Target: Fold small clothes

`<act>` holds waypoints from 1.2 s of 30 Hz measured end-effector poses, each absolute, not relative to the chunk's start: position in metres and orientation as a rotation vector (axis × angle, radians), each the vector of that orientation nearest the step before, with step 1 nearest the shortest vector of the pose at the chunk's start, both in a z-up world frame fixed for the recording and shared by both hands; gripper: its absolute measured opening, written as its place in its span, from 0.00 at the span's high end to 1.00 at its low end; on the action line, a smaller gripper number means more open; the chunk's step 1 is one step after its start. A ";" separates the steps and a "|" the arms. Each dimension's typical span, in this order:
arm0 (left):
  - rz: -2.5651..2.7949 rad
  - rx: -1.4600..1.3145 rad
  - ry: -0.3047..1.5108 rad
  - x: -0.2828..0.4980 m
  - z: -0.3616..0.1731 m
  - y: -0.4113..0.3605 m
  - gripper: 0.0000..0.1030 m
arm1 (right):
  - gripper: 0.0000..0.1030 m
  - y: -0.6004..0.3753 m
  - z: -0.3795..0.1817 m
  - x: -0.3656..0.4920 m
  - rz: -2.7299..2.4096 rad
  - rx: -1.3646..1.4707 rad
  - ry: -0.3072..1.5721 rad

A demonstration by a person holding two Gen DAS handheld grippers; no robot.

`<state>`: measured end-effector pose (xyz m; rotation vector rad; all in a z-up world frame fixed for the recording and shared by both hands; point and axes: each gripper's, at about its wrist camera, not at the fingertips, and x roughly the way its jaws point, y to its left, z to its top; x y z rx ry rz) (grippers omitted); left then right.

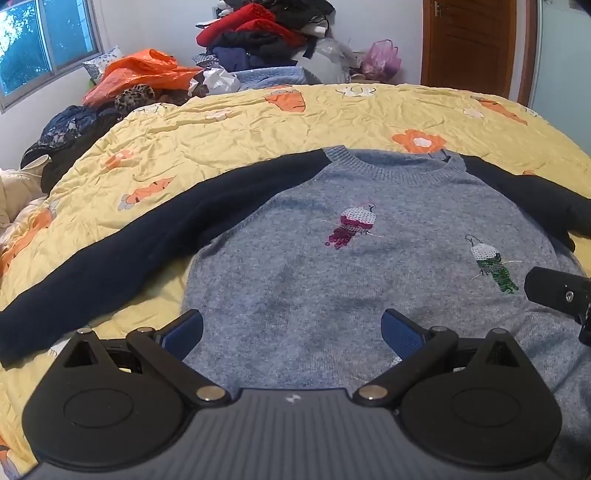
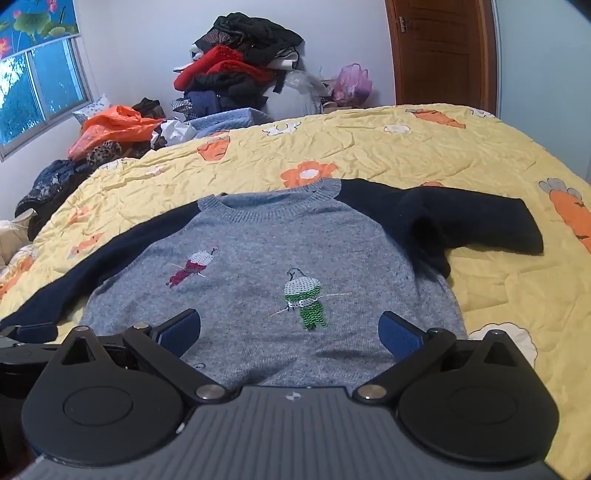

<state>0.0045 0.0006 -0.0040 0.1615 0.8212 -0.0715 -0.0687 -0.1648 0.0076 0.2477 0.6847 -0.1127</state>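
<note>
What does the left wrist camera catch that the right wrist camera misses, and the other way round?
Only the left wrist view shows the sweater's long left sleeve fully stretched out. Only the right wrist view shows the other sleeve's cuff end and the lotus window blind. Both show the grey sweater, the yellow quilt and the clothes pile.

The sweater [image 1: 332,280] loses its hem behind the left gripper [image 1: 291,332] at the bottom of the left wrist frame, and its right sleeve runs off the right edge there. In the right wrist frame the right gripper [image 2: 290,334] hides the hem, and the left sleeve's cuff slips behind the other gripper at lower left. The clothes pile [image 2: 240,70] at upper centre is too jumbled to tell garments apart.
</note>
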 end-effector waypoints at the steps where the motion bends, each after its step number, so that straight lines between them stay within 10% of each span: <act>1: -0.072 0.164 0.820 0.005 -0.004 0.000 0.00 | 0.00 -0.166 0.008 -0.069 -0.113 0.253 0.684; 36: -0.101 0.149 0.829 0.008 -0.008 -0.007 0.00 | 0.00 -0.178 0.001 -0.065 -0.064 0.298 0.695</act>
